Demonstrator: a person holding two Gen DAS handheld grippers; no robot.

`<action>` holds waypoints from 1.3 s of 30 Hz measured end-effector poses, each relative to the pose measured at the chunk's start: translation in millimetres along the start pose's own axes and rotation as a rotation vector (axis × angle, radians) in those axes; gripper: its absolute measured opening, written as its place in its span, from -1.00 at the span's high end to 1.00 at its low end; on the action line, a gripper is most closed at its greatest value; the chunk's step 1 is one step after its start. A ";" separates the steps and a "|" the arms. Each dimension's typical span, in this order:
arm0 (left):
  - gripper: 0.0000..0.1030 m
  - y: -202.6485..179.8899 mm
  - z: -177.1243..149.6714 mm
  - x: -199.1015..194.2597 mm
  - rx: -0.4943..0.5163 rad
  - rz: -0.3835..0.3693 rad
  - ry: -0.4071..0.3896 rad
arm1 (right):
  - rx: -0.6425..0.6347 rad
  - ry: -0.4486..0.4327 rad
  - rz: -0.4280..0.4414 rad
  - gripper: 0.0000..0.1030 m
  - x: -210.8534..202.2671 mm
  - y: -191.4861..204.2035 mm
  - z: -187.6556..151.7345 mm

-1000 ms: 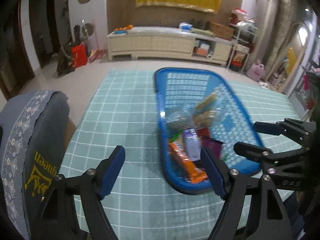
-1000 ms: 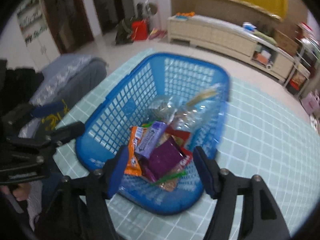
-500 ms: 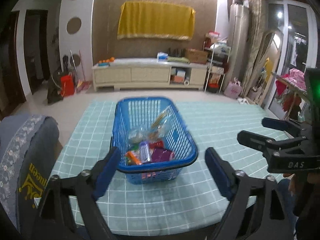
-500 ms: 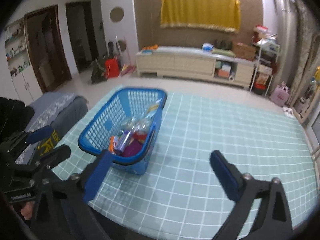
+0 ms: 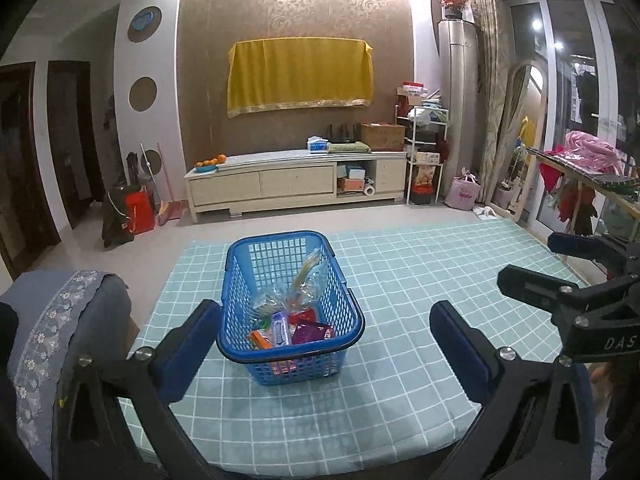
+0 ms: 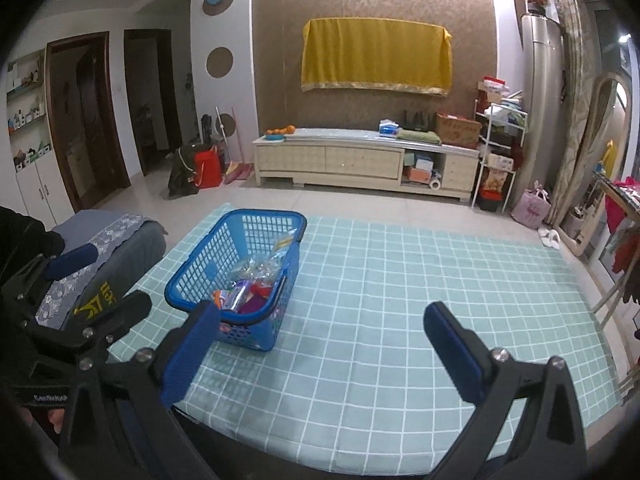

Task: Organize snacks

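- Leftmost, the left gripper (image 5: 324,336) hangs empty, jaws wide apart.
- Ahead, the blue basket (image 5: 290,354) sits on the checked tablecloth (image 5: 400,280), snacks (image 5: 292,328) heaped at its near end.
- Right gripper (image 6: 320,344) hangs empty, jaws spread wide.

My left wrist camera looks forward and slightly down along its fingers from the near table edge, facing the blue basket (image 5: 290,312) head-on at middling range. My right wrist camera sits further right, seeing that basket (image 6: 240,276) off to its left. Both share the checked tablecloth (image 5: 400,280), the yellow cloth (image 6: 376,56) on the far wall, and each other's gripper at the frame edge.
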State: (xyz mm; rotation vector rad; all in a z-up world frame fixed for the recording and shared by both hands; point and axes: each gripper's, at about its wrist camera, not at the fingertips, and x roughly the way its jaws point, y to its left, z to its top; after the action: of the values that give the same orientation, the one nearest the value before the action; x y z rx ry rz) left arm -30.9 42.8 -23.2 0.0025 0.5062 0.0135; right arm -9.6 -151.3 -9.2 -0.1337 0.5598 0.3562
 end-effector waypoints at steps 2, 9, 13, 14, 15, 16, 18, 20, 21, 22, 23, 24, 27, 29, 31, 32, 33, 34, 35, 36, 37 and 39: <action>-1.00 0.0 -0.5 -1.0 -0.007 -0.010 0.007 | 0.003 -0.007 0.001 -1.00 -2.6 -0.5 -1.5; -1.00 -1.7 1.8 -4.0 -0.006 -0.021 0.006 | 0.013 -0.015 -0.002 -1.00 -7.4 -2.2 -4.6; -1.00 -2.6 2.7 -4.6 -0.002 -0.024 0.015 | 0.007 -0.025 0.015 -1.00 -11.0 0.7 -5.3; -1.00 -2.5 2.8 -4.5 -0.003 -0.024 0.015 | 0.003 -0.029 0.013 -1.00 -11.9 2.2 -5.2; -1.00 -2.7 2.0 -5.1 -0.003 -0.024 0.016 | -0.004 -0.032 0.009 -1.00 -13.1 3.0 -5.1; -1.00 -2.7 2.0 -5.5 -0.008 -0.030 0.017 | -0.007 -0.031 0.010 -1.00 -12.9 3.2 -4.8; -1.00 -1.3 1.6 -5.5 -0.019 -0.042 0.020 | -0.006 -0.027 0.016 -1.00 -12.6 3.2 -4.0; -1.00 -2.3 1.4 -5.7 -0.023 -0.043 0.022 | -0.004 -0.024 0.019 -1.00 -11.9 2.6 -3.8; -1.00 -2.2 1.1 -5.8 -0.022 -0.042 0.023 | -0.004 -0.023 0.019 -1.00 -12.1 2.1 -3.8; -1.00 -2.8 1.0 -5.8 -0.020 -0.041 0.025 | -0.006 -0.023 0.019 -1.00 -12.0 3.0 -4.3; -1.00 -2.9 0.8 -5.5 -0.019 -0.042 0.026 | -0.004 -0.025 0.021 -1.00 -12.1 2.8 -4.2; -1.00 -4.0 0.9 -5.3 -0.018 -0.041 0.028 | -0.003 -0.022 0.021 -1.00 -11.9 2.9 -4.0; -1.00 -4.1 1.5 -5.7 -0.019 -0.041 0.028 | -0.003 -0.018 0.024 -1.00 -10.6 4.9 -4.0; -1.00 -2.6 1.7 -5.4 -0.020 -0.047 0.030 | -0.005 -0.013 0.023 -1.00 -9.5 5.5 -4.6; -1.00 -3.7 1.5 -5.1 -0.020 -0.048 0.033 | -0.005 -0.010 0.022 -1.00 -9.0 5.9 -5.1; -1.00 -3.1 1.6 -5.4 -0.022 -0.048 0.033 | -0.006 -0.009 0.022 -1.00 -8.5 6.3 -5.3; -1.00 -1.9 1.7 -5.8 -0.024 -0.050 0.033 | -0.007 -0.010 0.022 -1.00 -8.6 6.6 -5.8; -1.00 -2.0 1.6 -5.7 -0.026 -0.054 0.034 | -0.007 -0.009 0.021 -1.00 -8.6 6.8 -5.9; -1.00 -1.8 1.6 -5.6 -0.027 -0.055 0.035 | -0.007 -0.008 0.021 -1.00 -8.7 7.3 -6.6; -1.00 -1.7 1.6 -5.3 -0.029 -0.057 0.039 | -0.007 -0.007 0.022 -1.00 -8.6 7.3 -6.7; -1.00 -1.6 1.4 -5.0 -0.032 -0.059 0.041 | -0.005 -0.005 0.025 -1.00 -8.5 7.2 -7.1; -1.00 -1.3 1.0 -5.0 -0.034 -0.063 0.044 | -0.003 -0.001 0.029 -1.00 -7.5 7.3 -7.3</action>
State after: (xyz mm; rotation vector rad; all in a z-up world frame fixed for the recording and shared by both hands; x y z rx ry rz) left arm -34.8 41.4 -19.9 -0.0471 0.5495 -0.0399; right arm -21.7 -148.3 -11.5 -0.1284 0.5611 0.3850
